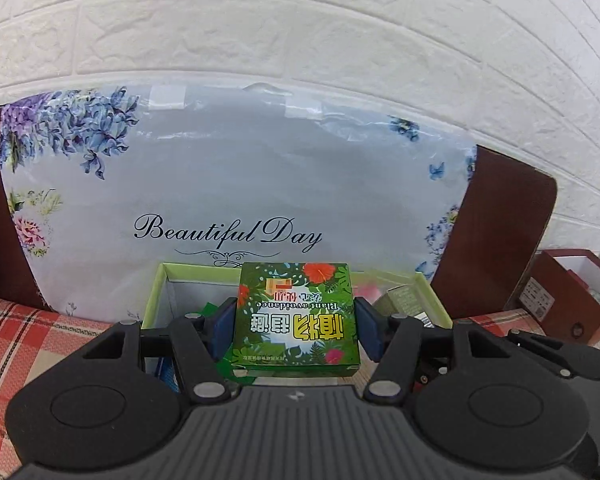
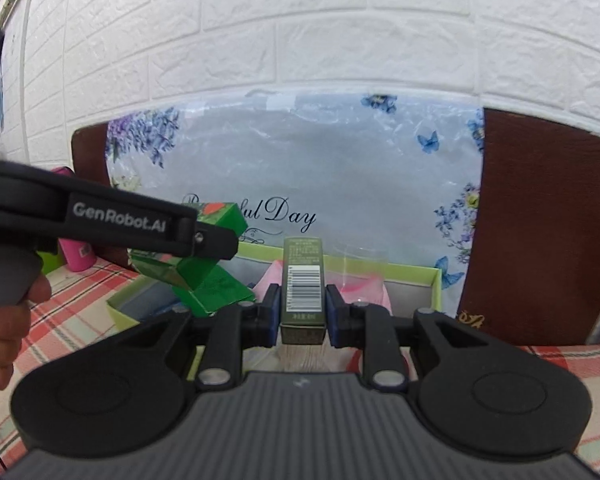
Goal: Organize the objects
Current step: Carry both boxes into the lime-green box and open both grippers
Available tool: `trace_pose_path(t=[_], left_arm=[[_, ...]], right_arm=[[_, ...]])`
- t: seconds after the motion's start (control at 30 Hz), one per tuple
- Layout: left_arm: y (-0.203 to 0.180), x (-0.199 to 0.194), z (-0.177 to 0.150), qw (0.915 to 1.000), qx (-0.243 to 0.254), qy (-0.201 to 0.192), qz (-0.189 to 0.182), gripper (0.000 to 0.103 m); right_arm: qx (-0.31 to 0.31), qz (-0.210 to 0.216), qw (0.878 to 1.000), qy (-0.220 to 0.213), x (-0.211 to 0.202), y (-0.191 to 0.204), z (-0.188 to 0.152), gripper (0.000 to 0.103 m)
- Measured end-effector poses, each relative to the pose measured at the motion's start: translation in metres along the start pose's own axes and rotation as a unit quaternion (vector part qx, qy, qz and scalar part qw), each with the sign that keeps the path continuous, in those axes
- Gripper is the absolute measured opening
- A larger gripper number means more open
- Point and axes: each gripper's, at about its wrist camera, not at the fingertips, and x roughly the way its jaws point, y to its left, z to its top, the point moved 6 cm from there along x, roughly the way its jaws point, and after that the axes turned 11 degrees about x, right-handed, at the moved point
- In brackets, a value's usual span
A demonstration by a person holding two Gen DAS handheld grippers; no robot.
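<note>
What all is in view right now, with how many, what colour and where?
leaf-print box: one, green, held between the left gripper's pads
barcode box: one, olive, held between the right gripper's pads
tray: one, light green, on the cloth behind both boxes
bag: one, white with blue flowers, against the wall
cloth: one, red plaid, underneath
pink bottle: one, far left
left hand-held gripper: one, black
right hand-held gripper: one, black
hand: one, on the left gripper's handle

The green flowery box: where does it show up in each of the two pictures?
Left wrist view: the green flowery box sits centre, low, between the fingers.
Right wrist view: left of centre, under the other black gripper.
Shared landmark: the "Beautiful Day" bag behind it.
</note>
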Motion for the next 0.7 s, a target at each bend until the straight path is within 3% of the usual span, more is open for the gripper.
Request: trace_pose_path(t=[0.07, 0.1, 0.17, 0.2, 0.27, 0.43, 0.6, 0.67, 0.7], left_arm=[[0.004, 0.015, -0.002, 1.0, -0.003, 0.008, 0.004, 0.064], [0.007, 0.022, -0.004, 0.9999, -0.008, 0.011, 0.006, 0.07], [0.014, 0.029, -0.011, 0.9996, -0.016, 0.022, 0.011, 0.08], [0.017, 0.029, -0.015, 0.9994, -0.022, 0.021, 0.014, 0.08], [0.022, 0.027, -0.021, 0.9992, -0.034, 0.017, 0.012, 0.081], [0.024, 0.017, -0.026, 0.9988, -0.043, 0.02, 0.014, 0.081], [0.015, -0.005, -0.022, 0.999, -0.037, 0.021, 0.013, 0.081], [0.008, -0.021, -0.019, 0.9992, -0.031, 0.015, 0.019, 0.082], [0.005, -0.03, -0.019, 0.9993, -0.027, 0.012, 0.023, 0.083]], right_arm=[[-0.009, -0.002, 1.0, 0.009, 0.015, 0.0, -0.005, 0.022], [-0.014, -0.007, 1.0, 0.012, 0.021, -0.001, -0.009, 0.023], [-0.021, -0.021, 0.999, 0.016, 0.025, -0.004, -0.016, 0.037], [-0.022, -0.025, 0.999, 0.009, 0.023, -0.007, -0.019, 0.041], [-0.021, -0.035, 0.999, -0.001, 0.018, -0.011, -0.022, 0.059], [-0.008, -0.046, 0.999, -0.009, 0.006, -0.019, -0.021, 0.078], [0.004, -0.043, 0.999, -0.026, -0.017, -0.018, -0.012, 0.088], [0.008, -0.043, 0.998, -0.042, -0.034, -0.016, -0.008, 0.101], [0.009, -0.043, 0.998, -0.049, -0.042, -0.015, -0.007, 0.103]])
